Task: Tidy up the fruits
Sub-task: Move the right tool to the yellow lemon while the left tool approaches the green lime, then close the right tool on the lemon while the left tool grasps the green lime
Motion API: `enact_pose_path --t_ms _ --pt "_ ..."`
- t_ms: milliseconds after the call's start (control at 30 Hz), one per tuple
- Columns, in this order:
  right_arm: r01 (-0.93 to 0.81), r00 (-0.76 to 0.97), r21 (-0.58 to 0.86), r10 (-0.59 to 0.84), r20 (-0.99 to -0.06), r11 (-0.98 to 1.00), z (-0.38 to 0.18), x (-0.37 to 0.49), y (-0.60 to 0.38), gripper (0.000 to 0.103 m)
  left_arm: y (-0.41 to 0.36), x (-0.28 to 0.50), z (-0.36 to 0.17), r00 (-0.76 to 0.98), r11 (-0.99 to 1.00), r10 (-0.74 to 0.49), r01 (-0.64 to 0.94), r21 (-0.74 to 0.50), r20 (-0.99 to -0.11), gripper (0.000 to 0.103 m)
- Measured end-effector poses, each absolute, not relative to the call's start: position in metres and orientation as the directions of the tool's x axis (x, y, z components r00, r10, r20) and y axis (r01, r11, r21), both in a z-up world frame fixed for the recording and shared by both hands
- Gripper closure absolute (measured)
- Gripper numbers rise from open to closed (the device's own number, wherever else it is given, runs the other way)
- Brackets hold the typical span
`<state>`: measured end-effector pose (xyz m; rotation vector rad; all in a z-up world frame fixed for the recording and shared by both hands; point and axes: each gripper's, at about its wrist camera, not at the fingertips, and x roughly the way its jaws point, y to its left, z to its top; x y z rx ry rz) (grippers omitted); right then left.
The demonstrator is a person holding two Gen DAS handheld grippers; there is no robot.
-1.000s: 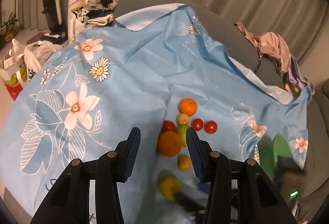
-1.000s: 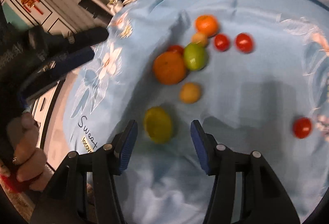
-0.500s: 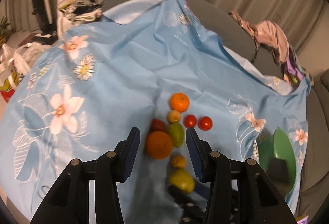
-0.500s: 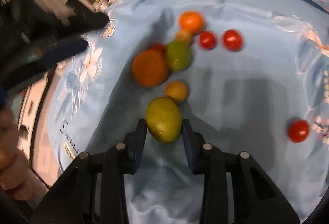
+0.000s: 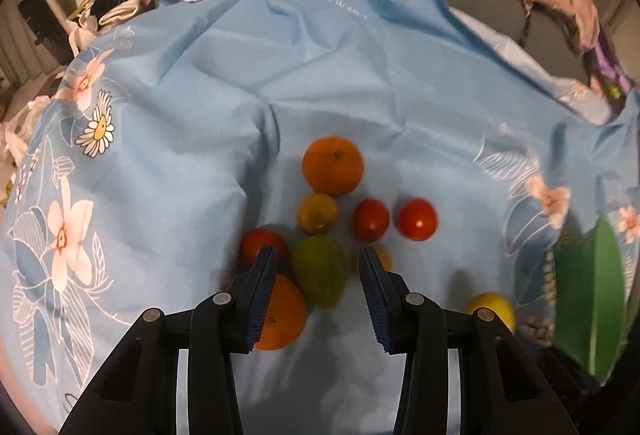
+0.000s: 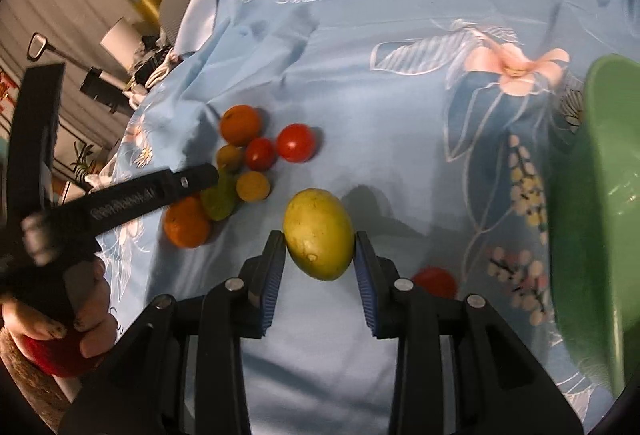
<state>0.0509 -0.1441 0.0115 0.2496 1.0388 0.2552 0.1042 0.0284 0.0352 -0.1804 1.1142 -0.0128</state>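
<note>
Right hand-held gripper (image 6: 320,263) clamping yellow-green fruit (image 6: 319,234), left hand-held gripper (image 5: 319,267) wide open

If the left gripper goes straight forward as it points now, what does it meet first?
Most likely the green fruit, which lies between the open jaws of the left gripper, just ahead. Behind it sits a small yellow-orange fruit. Depth is hard to judge.

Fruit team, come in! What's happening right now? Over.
Right tool shut on yellow-green fruit. Left tool open around green fruit. Green bowl at right; nothing in between.
</note>
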Motion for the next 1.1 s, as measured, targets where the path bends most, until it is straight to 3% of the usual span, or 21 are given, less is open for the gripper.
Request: enact_pose_path --t_ms 400,733,867,1100 --pt "-0.065 0.488 0.352 0.337 -0.805 0.934 0.012 0.049 -0.152 0.068 0.01 0.11 0.02 0.448 0.996 -0.034 -0.063 -0.07 -0.893 0.069" --pt "-0.04 0.527 0.345 0.312 -0.79 0.938 0.022 0.045 -0.162 0.068 0.009 0.101 0.028 0.494 0.984 -0.088 -0.09 -0.151 -0.865 0.07" --pt "-0.031 0.576 0.337 0.292 -0.764 0.941 0.038 0.035 -0.17 0.068 -0.001 0.086 0.052 0.562 0.987 -0.094 -0.054 -0.15 -0.822 0.084" --pt "-0.019 0.641 0.35 0.28 -0.714 0.936 0.059 0.02 -0.189 0.068 -0.006 0.076 0.07 0.586 0.98 -0.161 0.003 -0.197 -0.794 0.084"
